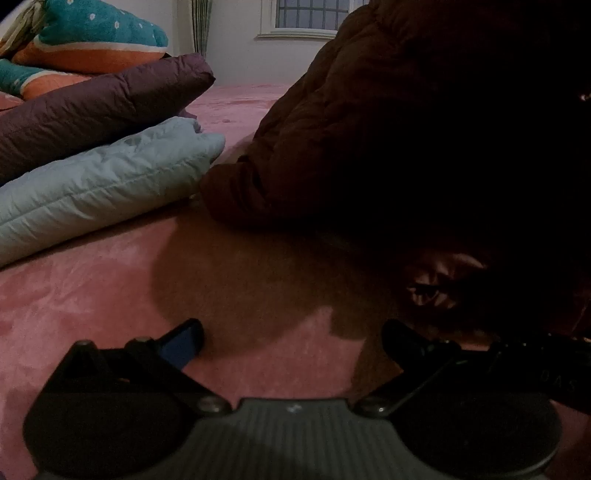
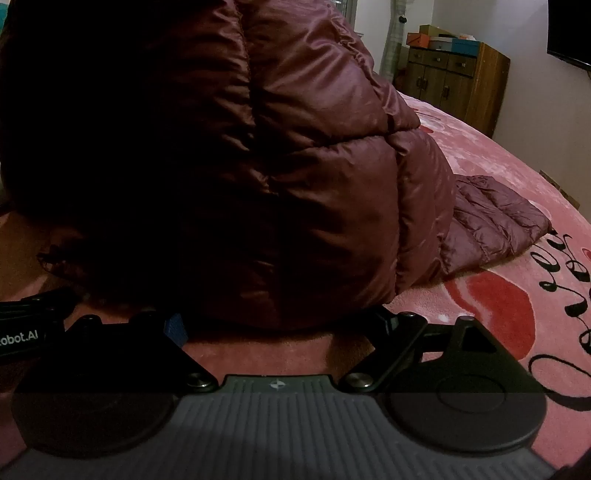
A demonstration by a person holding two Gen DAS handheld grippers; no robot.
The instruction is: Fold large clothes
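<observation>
One big maroon puffer jacket (image 2: 258,155) is heaped on the pink bed blanket (image 2: 491,177), rising high ahead of both my claws, with a quilted sleeve (image 2: 495,221) trailing flat toward the blanket's right edge. My right claw (image 2: 280,328) is spread wide with nothing in it, its tips just at the jacket's lower hem. My left claw (image 1: 291,339) is likewise released, hovering over bare blanket (image 1: 92,295) short of the jacket's dark left flank (image 1: 351,129). Toward the far left corner lie a folded pale blue jacket (image 1: 103,184), a dark purple one (image 1: 92,118) above it, and a teal and orange cushion (image 1: 92,33).
</observation>
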